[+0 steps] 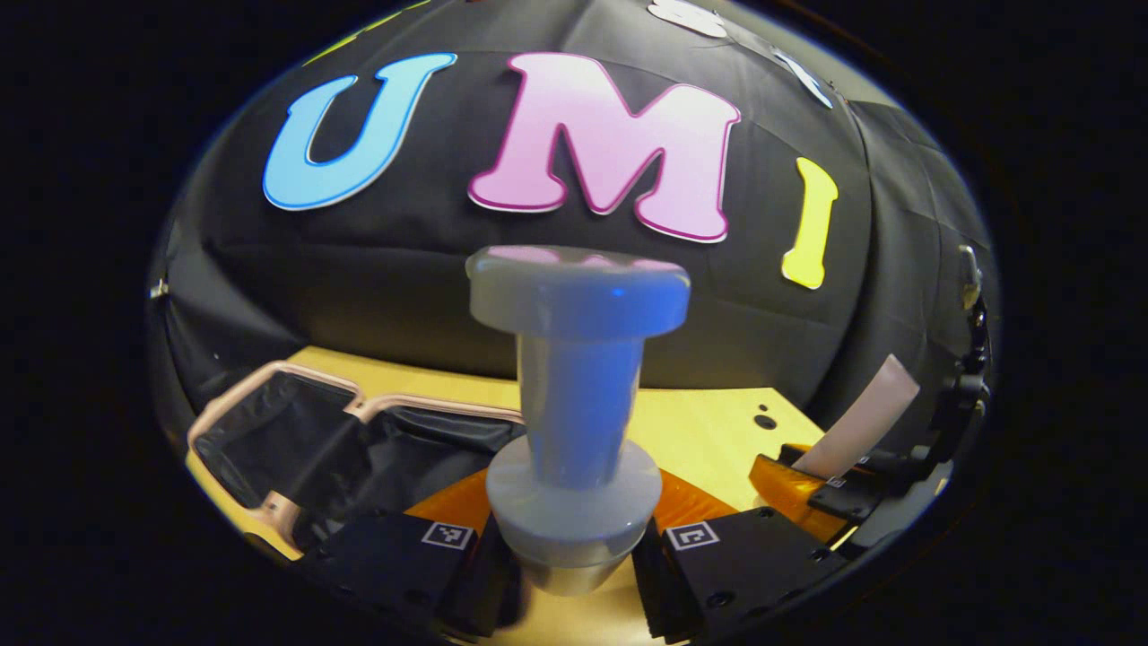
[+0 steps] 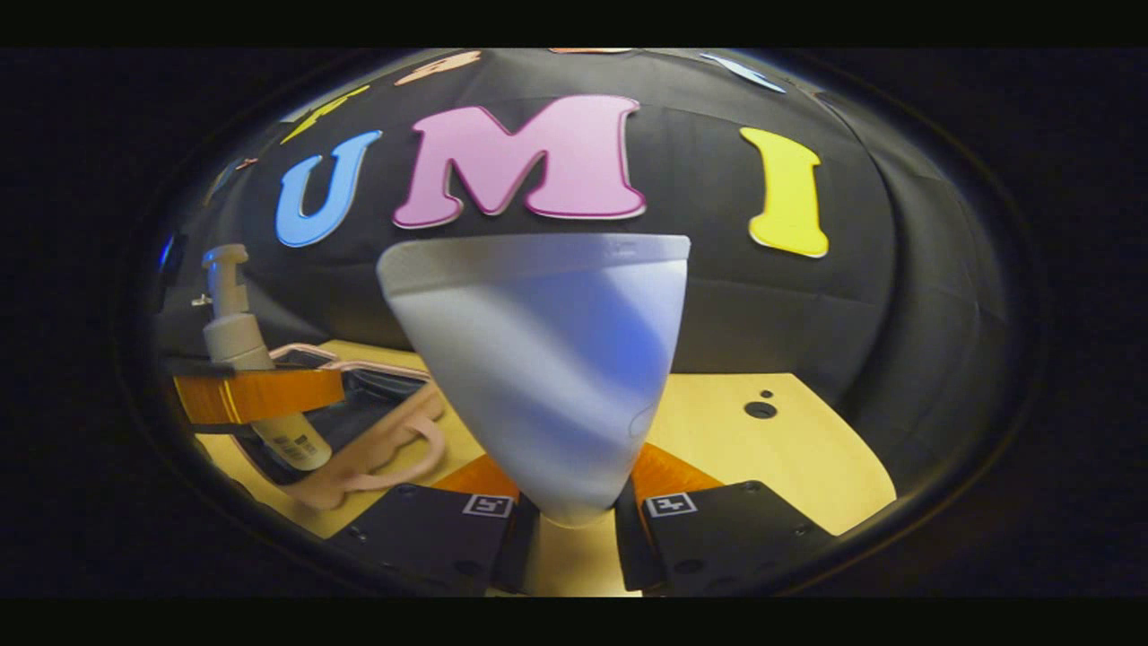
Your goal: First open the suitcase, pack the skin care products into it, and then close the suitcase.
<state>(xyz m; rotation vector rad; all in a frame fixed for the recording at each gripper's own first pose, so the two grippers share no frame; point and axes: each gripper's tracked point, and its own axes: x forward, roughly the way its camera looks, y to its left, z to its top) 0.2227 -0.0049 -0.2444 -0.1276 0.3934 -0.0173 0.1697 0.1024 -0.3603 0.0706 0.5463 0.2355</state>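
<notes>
In the left gripper view my left gripper [image 1: 574,574] is shut on a pale pump bottle [image 1: 578,404], which stands upright close to the camera, above the table. The open suitcase [image 1: 287,440], pink-rimmed with a black lining, lies low on the left. At the right edge the right gripper [image 1: 812,489] holds a white tube [image 1: 861,417]. In the right gripper view my right gripper [image 2: 574,538] is shut on that white tube [image 2: 538,359], crimped end up. Off to the left, the left gripper [image 2: 260,395] carries the pump bottle [image 2: 231,336] over the suitcase [image 2: 377,449].
The yellow wooden table [image 2: 771,449] stretches to the right of the suitcase and has small dark holes [image 2: 760,410] in it. The black booth wall closes off the back. The suitcase's pink handle [image 2: 395,453] lies on the table beside it.
</notes>
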